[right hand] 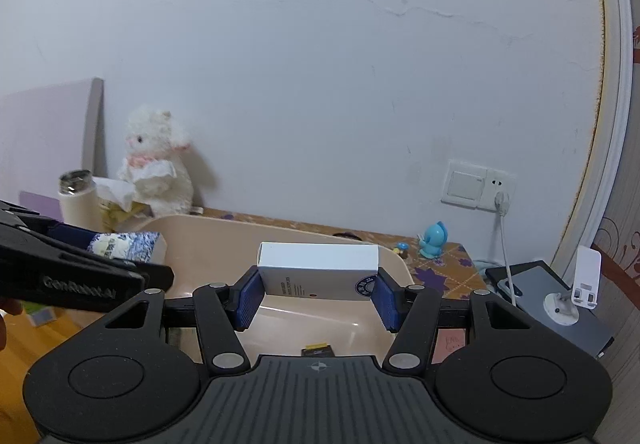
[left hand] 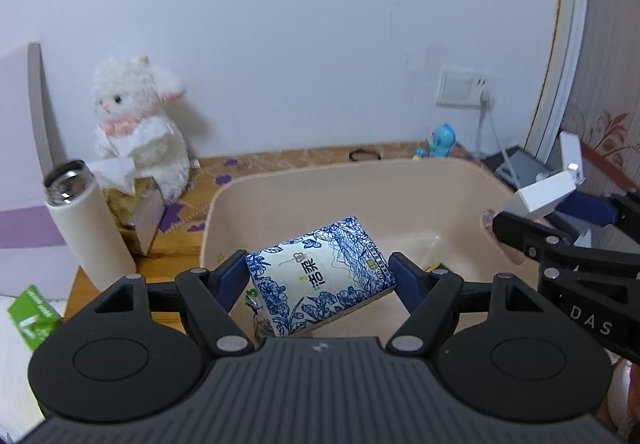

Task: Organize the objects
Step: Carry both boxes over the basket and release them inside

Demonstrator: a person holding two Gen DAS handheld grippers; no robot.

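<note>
My left gripper (left hand: 320,276) is shut on a blue-and-white patterned tissue pack (left hand: 320,274), held tilted above the beige plastic basin (left hand: 304,183). My right gripper (right hand: 318,294) is shut on a white box (right hand: 318,270) with a dark round logo, held over the same basin (right hand: 224,228). The right gripper with its white box (left hand: 540,195) shows at the right edge of the left wrist view. The left gripper with the tissue pack (right hand: 128,244) shows at the left of the right wrist view. A small dark and yellow item (right hand: 318,351) lies on the basin floor.
A white plush rabbit (left hand: 138,123), a tissue box (left hand: 140,211) and a cream thermos (left hand: 86,224) stand left of the basin. A blue toy figure (left hand: 442,139) and a black hair tie (left hand: 364,155) lie behind it. A tablet and white phone stand (right hand: 572,284) sit at right.
</note>
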